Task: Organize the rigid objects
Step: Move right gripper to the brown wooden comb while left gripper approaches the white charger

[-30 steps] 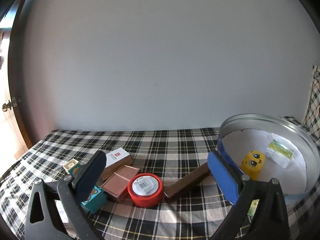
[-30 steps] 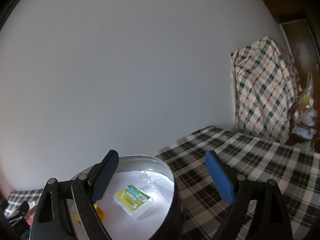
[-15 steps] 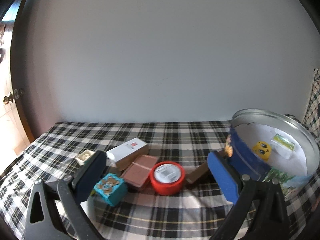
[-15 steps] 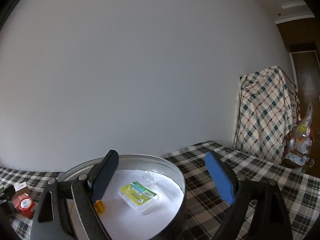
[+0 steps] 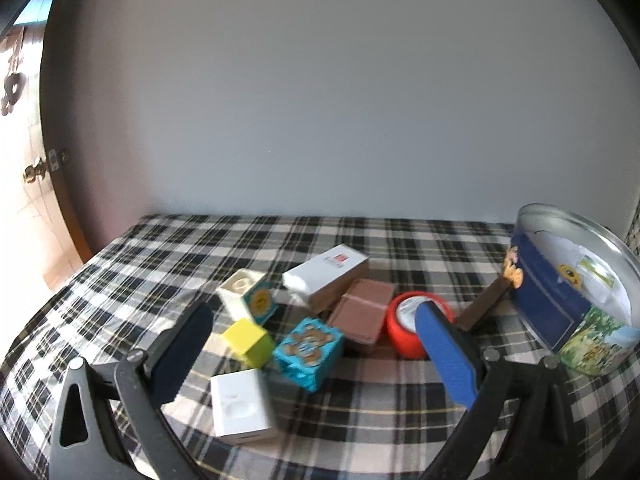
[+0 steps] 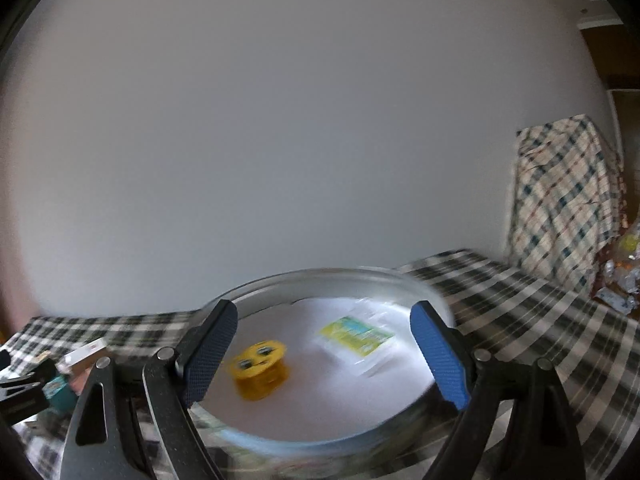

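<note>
Left gripper [image 5: 312, 344]: jaws spread, empty; teal block [image 5: 308, 354] just ahead between them, likely light, stiff, best pinched across flat sides; right gripper [image 6: 324, 354]: spread, empty, over round tin [image 6: 340, 276].

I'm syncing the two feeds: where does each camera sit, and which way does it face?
Left wrist: on the left gripper, facing the toy blocks on the checked cloth; own open fingers show.
Right wrist: on the right gripper, over the round tin; own open fingers show.
Shared: tin, yellow smiley toy, white box, cloth.
</note>
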The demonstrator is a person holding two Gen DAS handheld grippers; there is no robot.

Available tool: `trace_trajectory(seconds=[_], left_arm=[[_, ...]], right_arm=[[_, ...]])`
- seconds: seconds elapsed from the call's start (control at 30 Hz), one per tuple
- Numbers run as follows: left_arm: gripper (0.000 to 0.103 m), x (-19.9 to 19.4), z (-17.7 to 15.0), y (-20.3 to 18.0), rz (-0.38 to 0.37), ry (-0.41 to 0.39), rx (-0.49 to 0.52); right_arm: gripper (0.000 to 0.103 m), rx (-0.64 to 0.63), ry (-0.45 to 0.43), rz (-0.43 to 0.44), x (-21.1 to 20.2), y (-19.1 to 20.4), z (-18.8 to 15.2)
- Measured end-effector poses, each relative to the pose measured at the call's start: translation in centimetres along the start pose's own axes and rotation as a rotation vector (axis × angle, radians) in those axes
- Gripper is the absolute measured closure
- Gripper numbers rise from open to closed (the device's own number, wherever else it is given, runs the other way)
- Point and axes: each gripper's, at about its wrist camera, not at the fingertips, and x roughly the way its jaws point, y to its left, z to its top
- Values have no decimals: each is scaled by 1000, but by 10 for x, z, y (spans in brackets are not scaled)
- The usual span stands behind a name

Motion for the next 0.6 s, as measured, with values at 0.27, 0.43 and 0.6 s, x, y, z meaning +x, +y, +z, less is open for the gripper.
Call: trace_trajectory(seconds=[0.27, 0.43, 0.6], left_arm=[[1, 9, -8, 41, 28, 99, -69], [1, 17, -12, 60, 41, 152, -91], [1, 30, -17, 67, 41, 232, -72]], right_arm=[[13, -39, 101, 126, -3, 66, -15], [13, -64, 196, 154, 7, 106, -24], [13, 0, 313, 165, 28, 126, -33]])
